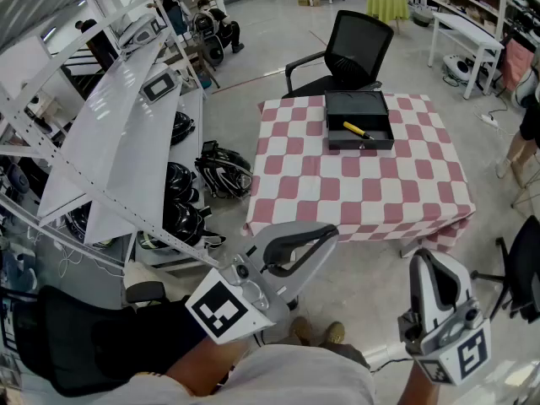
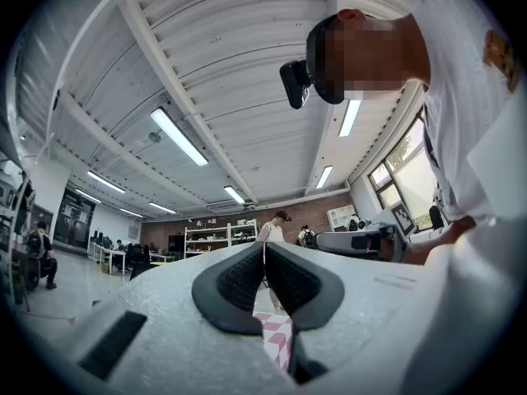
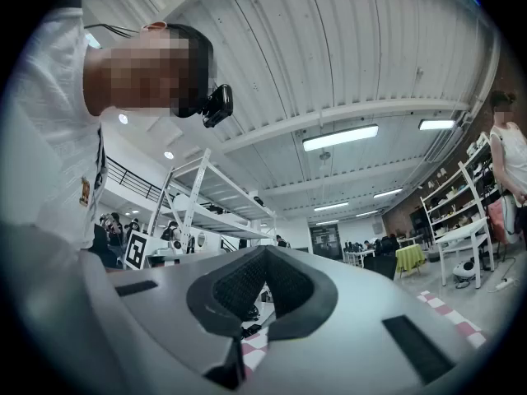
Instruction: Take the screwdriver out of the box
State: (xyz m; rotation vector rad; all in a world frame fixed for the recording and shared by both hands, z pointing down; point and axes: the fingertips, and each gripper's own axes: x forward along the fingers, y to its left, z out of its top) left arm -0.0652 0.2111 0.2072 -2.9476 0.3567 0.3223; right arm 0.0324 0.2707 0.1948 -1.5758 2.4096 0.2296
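Currently my left tool (image 1: 331, 231) and right tool (image 1: 429, 261) are closed, empty, well short of the bench (image 1: 337, 194). Screwdriver (image 1: 358, 131) lies inside the black box (image 1: 358, 105); arriving with jaws closed could shove it against the wall.

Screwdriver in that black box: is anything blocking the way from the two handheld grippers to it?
Nothing visible does. The screwdriver lies uncovered in the open black box on the checkered table. Between it and the left gripper and right gripper lie only floor and bare tabletop; the office chair stands beyond the table.
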